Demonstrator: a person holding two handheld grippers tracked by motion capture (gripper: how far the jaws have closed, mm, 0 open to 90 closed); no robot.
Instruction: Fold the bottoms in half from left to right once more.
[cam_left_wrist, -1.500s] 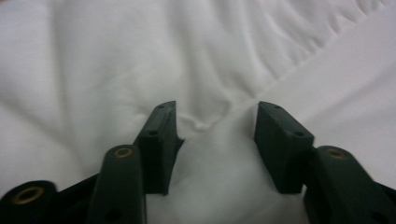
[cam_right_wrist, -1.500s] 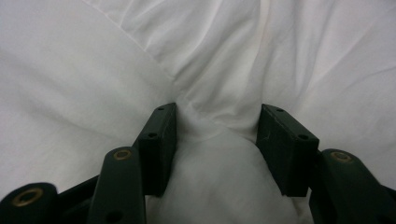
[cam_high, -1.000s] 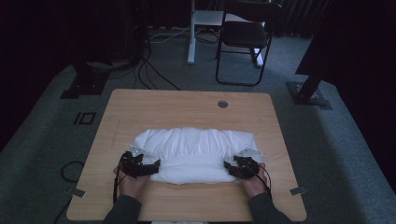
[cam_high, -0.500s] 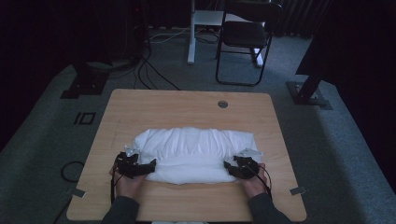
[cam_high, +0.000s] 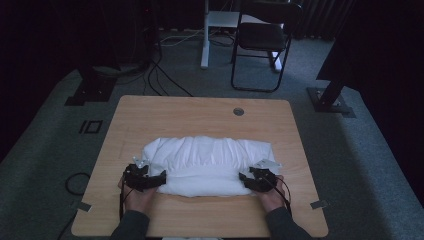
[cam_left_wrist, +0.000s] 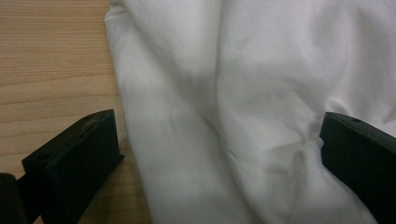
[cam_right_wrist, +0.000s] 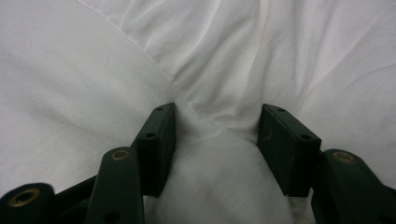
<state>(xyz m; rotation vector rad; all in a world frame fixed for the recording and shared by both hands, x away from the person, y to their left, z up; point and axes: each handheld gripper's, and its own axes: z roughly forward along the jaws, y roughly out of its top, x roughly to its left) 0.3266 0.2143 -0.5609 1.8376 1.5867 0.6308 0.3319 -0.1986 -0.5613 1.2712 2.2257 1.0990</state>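
A puffy white cloth bundle (cam_high: 207, 160) lies across the near half of the wooden table (cam_high: 200, 112). At the bundle's front left corner sits my left gripper (cam_high: 159, 179). In the left gripper view this gripper (cam_left_wrist: 219, 144) is open wide: one jaw rests over bare wood (cam_left_wrist: 46, 60), the other over the cloth (cam_left_wrist: 210, 70), and the cloth's edge lies loose between them. My right gripper (cam_high: 245, 180) is at the front right corner. In the right gripper view the gripper (cam_right_wrist: 217, 135) is shut on a bunched fold of the cloth (cam_right_wrist: 93, 70), with wrinkles running into the jaws.
A round grommet hole (cam_high: 238, 111) sits near the table's far edge. Beyond the table stand a black chair (cam_high: 262, 37) and a white desk leg (cam_high: 205, 35). Cables (cam_high: 165, 80) trail over the carpet, and dark stand bases (cam_high: 87, 92) (cam_high: 330, 100) flank the far corners.
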